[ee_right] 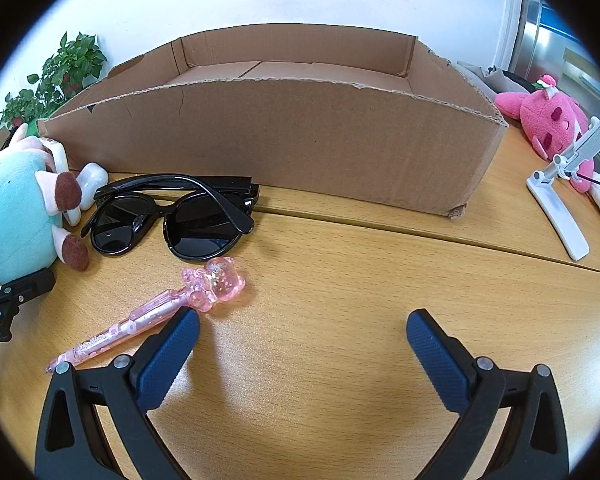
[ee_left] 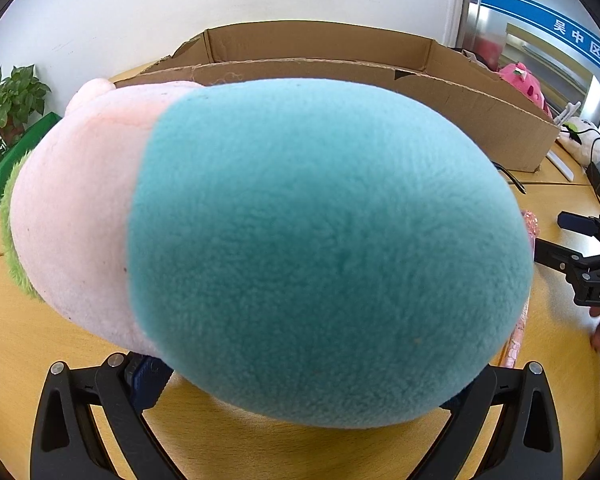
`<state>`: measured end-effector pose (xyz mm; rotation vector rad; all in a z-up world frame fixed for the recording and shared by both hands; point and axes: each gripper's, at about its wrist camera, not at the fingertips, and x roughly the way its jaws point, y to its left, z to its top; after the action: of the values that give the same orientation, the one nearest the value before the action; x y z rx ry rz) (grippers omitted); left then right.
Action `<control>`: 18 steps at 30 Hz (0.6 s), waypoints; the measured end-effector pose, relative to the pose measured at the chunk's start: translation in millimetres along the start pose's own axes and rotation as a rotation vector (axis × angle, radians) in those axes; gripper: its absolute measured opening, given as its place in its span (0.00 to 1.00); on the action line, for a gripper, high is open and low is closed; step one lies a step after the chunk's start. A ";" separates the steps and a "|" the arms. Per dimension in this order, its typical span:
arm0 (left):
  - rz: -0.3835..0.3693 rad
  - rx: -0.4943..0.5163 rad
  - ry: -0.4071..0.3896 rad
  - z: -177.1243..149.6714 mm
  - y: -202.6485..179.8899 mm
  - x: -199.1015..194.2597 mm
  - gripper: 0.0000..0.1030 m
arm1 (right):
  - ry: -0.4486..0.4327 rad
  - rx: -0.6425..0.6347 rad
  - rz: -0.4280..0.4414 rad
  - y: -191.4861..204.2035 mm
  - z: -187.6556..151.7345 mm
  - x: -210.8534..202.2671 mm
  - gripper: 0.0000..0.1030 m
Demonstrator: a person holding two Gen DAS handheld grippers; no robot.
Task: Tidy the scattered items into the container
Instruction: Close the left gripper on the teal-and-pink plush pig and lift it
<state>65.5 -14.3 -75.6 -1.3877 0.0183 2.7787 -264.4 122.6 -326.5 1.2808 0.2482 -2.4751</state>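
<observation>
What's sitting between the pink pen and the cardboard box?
In the right wrist view, the black sunglasses lie folded on the table between the pink pen and the front wall of the cardboard box. Nothing else lies in that stretch.

White Chinese characters "吴中区人" run along a blue sign band on the glass at the upper right of the left wrist view. The right gripper body carries white letters "DAS", cut off by the frame edge. In the right wrist view, the left gripper's body shows "LAI", perhaps a partial word. The pink pen bears cursive print too small to read.
</observation>
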 end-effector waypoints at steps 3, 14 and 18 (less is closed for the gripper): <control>0.011 -0.015 0.000 -0.2 -0.6 0.0 1.00 | 0.000 0.004 0.001 -3.2 -7.1 -13.1 1.00; 0.020 -0.025 0.000 2.3 -3.4 1.5 1.00 | 0.001 -0.004 0.011 -35.4 -17.4 -61.1 1.00; 0.028 -0.034 0.001 4.6 -4.6 3.2 1.00 | 0.001 -0.004 0.011 -36.7 -18.9 -61.9 1.00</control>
<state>60.1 -9.5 -75.4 -1.4066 -0.0101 2.8142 -230.9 176.0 -286.9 1.2782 0.2457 -2.4635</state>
